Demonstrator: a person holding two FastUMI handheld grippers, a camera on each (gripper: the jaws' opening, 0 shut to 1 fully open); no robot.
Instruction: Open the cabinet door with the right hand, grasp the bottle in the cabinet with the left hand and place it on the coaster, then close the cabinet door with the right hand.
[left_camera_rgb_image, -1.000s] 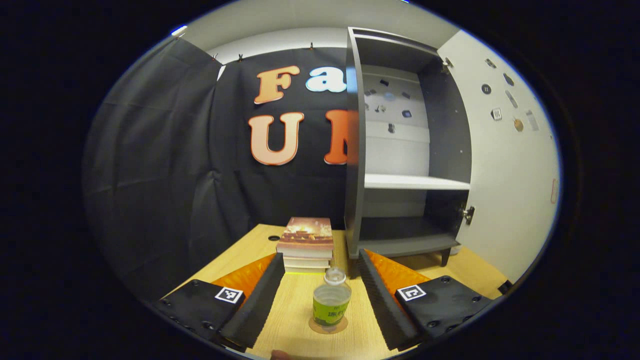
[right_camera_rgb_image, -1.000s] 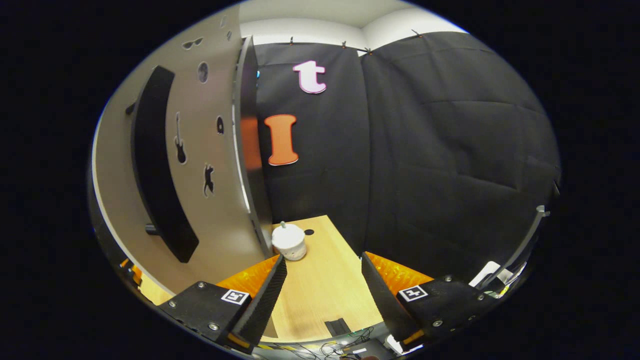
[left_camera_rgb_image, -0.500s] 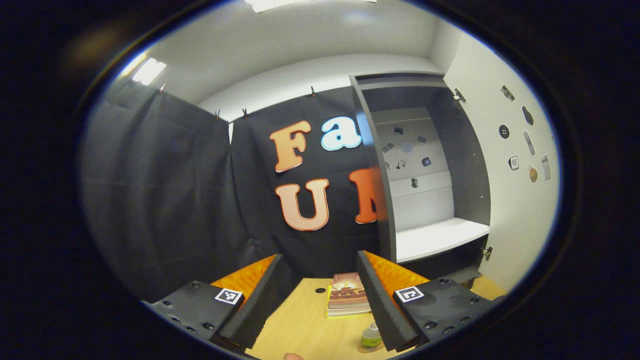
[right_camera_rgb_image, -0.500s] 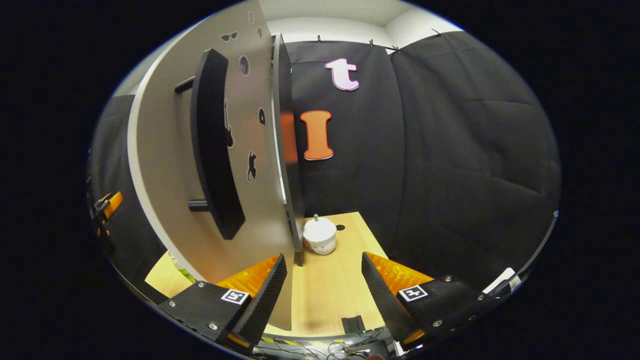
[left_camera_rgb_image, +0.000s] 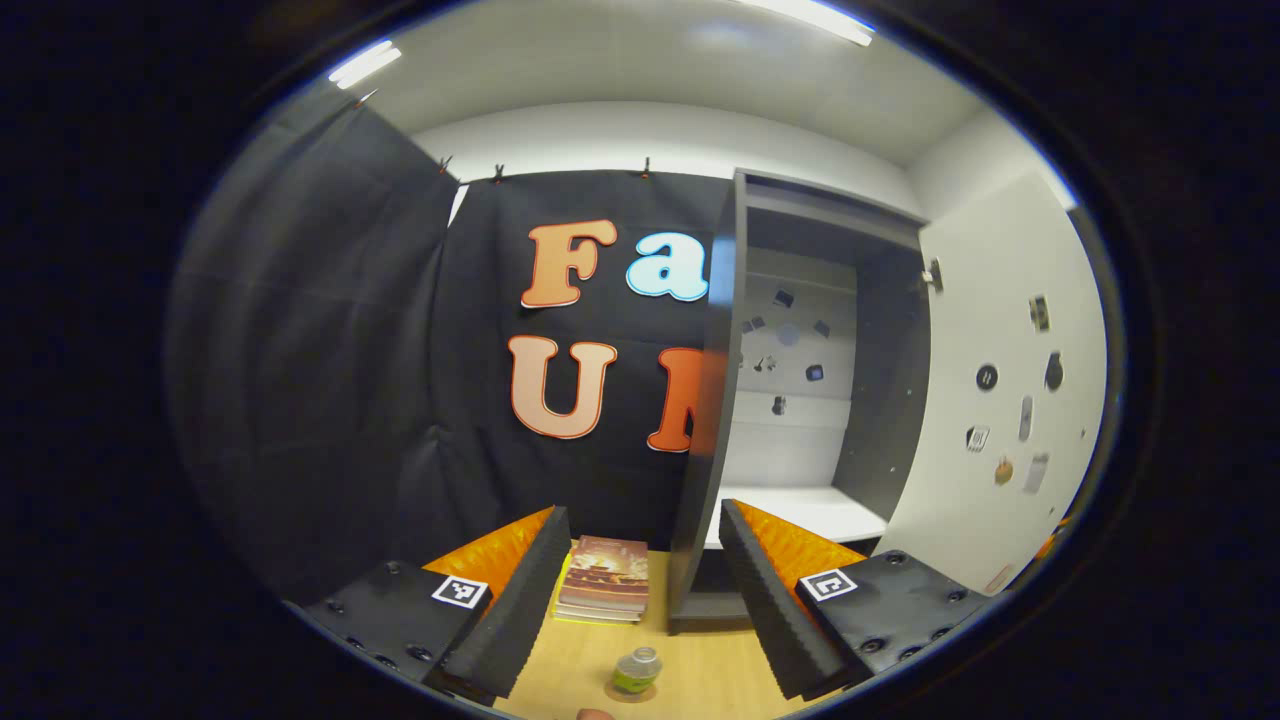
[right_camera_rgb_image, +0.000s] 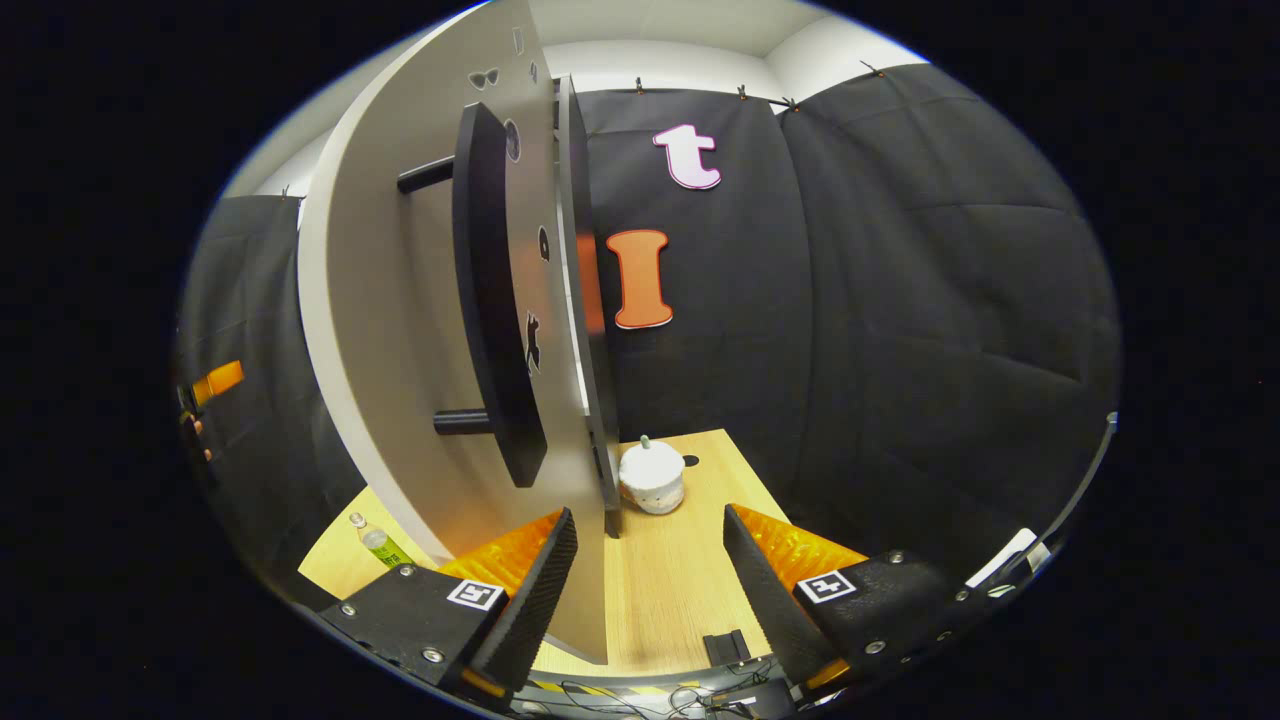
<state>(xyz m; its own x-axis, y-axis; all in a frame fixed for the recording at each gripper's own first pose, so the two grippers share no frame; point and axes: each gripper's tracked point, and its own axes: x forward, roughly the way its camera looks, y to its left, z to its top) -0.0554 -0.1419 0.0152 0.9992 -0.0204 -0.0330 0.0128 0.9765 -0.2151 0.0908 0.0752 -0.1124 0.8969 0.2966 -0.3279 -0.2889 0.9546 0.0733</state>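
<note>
A small clear bottle with a green label stands upright on a round coaster on the wooden table, below and ahead of my open left gripper, which holds nothing. The grey cabinet stands open with bare shelves, its white door swung out to the right. In the right gripper view the door is close on the left, its long black handle just above and left of my open right gripper. The bottle shows past the door's lower edge.
A stack of books lies on the table left of the cabinet. A white lidded jar sits by the cabinet's far side. Black cloth walls close in the back and sides. Cables lie at the table's near edge.
My left gripper has lifted up and back from the bottle, which stays on the coaster. The right gripper view has come around the door's front, and the handle is now nearer to it.
</note>
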